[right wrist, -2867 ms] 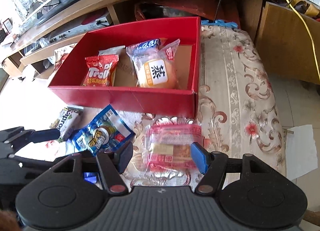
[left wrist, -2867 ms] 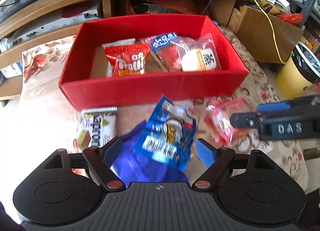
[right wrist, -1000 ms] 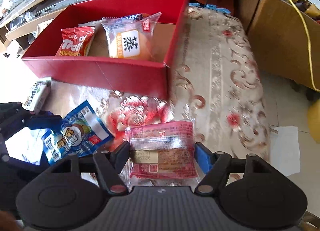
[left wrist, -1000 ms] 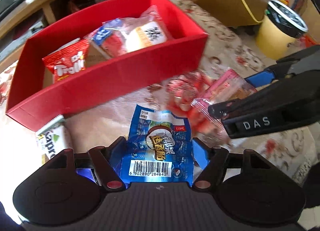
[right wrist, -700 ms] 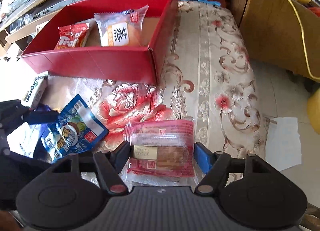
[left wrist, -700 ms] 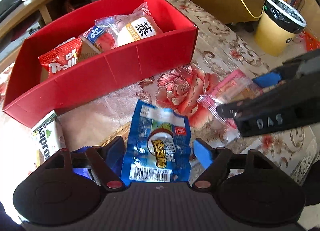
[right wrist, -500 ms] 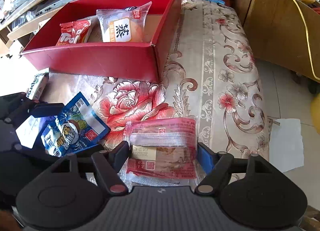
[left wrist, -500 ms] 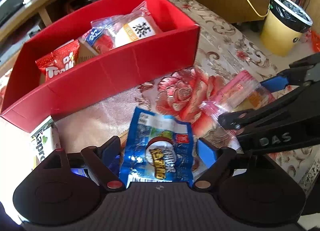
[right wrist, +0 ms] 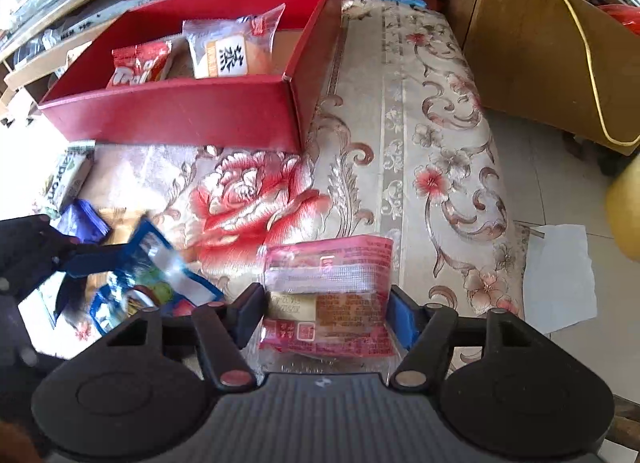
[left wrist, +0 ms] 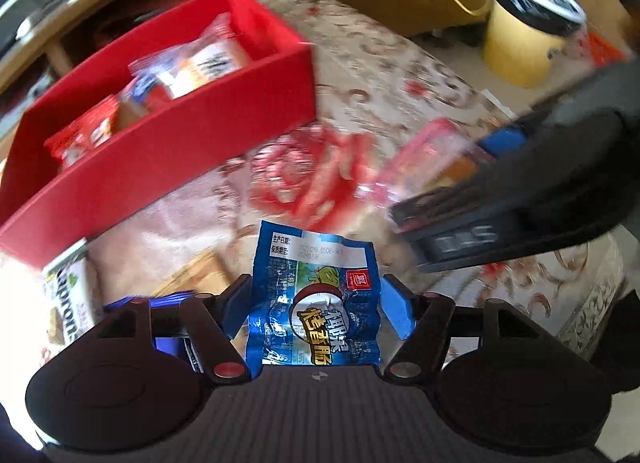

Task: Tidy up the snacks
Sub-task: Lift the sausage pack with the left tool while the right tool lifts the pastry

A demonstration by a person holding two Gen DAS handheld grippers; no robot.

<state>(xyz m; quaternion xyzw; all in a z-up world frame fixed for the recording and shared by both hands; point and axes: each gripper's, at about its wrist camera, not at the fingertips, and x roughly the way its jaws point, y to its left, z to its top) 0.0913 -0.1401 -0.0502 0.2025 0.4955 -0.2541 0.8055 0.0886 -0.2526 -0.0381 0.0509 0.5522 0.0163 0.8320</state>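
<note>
Red cardboard box (right wrist: 180, 111) on the floral tabletop (right wrist: 400, 123) holds 2 visible packets, unchanged from a second ago. Left hand-held gripper (left wrist: 316, 303), jaws closing, now brackets the blue sausage packet (left wrist: 314, 303); right hand-held gripper (right wrist: 326, 311), also closing, brackets the pink cake packet (right wrist: 328, 295). Both re-gripped after briefly widening; boxing appears next.

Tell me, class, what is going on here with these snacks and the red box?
A person is sorting snacks with a claw in each hand. The left claw is closing around a blue sausage packet, and the right claw is closing around a pink wrapped cake. The red box on the flowered cloth already holds several packets; another lies outside it.
</note>
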